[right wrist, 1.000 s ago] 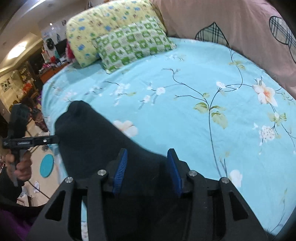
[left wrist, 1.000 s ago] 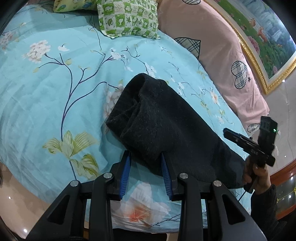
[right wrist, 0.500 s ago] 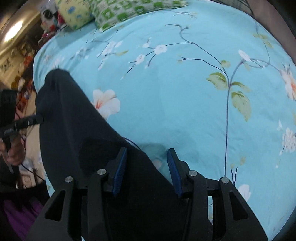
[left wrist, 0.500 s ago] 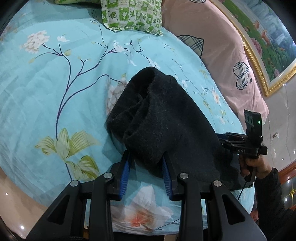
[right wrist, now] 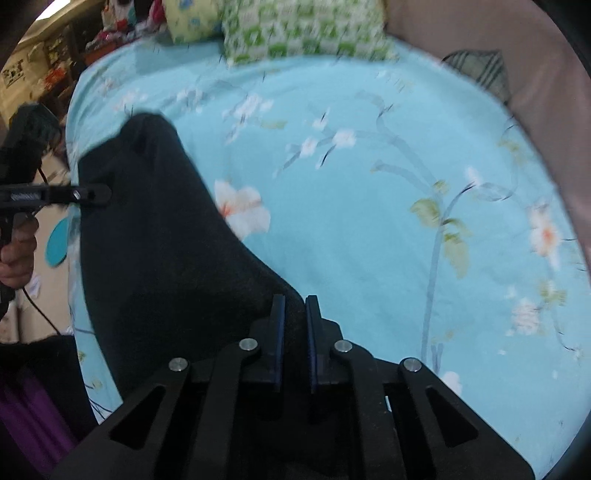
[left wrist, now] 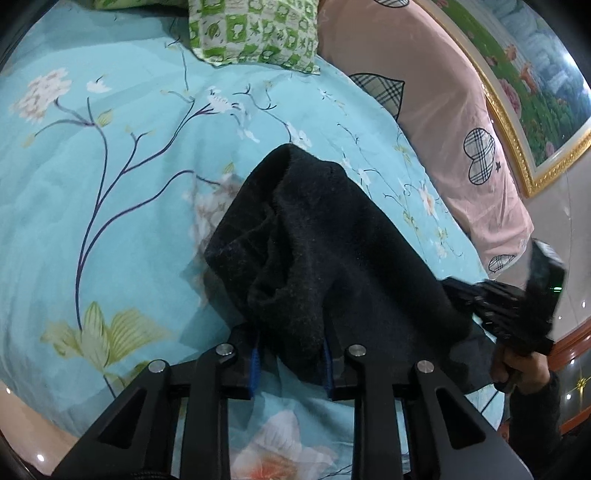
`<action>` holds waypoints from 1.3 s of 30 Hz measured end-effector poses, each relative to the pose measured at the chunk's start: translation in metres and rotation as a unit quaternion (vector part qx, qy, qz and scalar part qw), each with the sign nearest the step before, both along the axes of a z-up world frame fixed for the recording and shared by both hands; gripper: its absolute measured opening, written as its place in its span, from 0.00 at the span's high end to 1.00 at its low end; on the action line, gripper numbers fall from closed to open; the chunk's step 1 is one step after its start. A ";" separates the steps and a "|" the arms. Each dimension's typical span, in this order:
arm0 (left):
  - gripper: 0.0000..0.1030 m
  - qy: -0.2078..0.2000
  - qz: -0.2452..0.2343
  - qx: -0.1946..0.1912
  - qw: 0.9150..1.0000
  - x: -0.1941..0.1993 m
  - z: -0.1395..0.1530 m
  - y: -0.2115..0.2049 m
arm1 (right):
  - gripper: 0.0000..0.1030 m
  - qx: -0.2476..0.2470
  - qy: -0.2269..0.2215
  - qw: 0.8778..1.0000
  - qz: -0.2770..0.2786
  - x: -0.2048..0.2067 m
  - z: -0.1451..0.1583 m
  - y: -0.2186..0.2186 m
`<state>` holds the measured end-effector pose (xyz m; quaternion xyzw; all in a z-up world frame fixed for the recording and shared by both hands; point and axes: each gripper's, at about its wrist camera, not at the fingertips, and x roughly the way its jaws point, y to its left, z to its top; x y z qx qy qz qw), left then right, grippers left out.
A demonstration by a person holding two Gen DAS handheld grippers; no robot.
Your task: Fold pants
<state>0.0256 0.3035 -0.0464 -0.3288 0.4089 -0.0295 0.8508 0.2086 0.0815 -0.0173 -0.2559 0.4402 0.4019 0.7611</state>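
Mostly the black pants [left wrist: 332, 258] lie bunched on the floral bedspread [left wrist: 110, 221], their near end hidden behind the fingers. At 6 o'clock the left gripper [left wrist: 291, 365] is closing on a fold; the right gripper [right wrist: 294, 332], blurred, is clamped on the fabric's edge.

Turquoise floral bedsheet [left wrist: 122, 192] – green checked pillow [left wrist: 255, 33], gilt-framed painting [left wrist: 517, 85].

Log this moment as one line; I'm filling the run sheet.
stage: gripping | item: black fleece pants on floral turquoise bedsheet | left gripper: closing on hem | right gripper: shut on pants
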 end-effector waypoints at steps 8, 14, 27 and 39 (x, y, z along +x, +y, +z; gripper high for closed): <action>0.85 -0.078 -0.002 0.001 0.997 -0.017 0.061 -0.004 | 0.90 0.080 -0.048 0.994 -0.053 -0.013 0.042 -0.022; 0.85 -0.115 -0.014 0.021 0.993 -0.044 0.095 -0.010 | 0.90 0.120 -0.050 0.988 -0.085 -0.006 0.050 -0.022; 0.85 -0.045 0.003 0.091 0.995 0.000 0.039 0.012 | 0.91 0.087 -0.066 0.989 -0.101 0.023 -0.005 0.016; 0.54 -0.028 0.059 0.102 0.993 -0.008 0.018 0.031 | 0.85 0.068 -0.103 0.981 -0.149 0.037 -0.031 0.013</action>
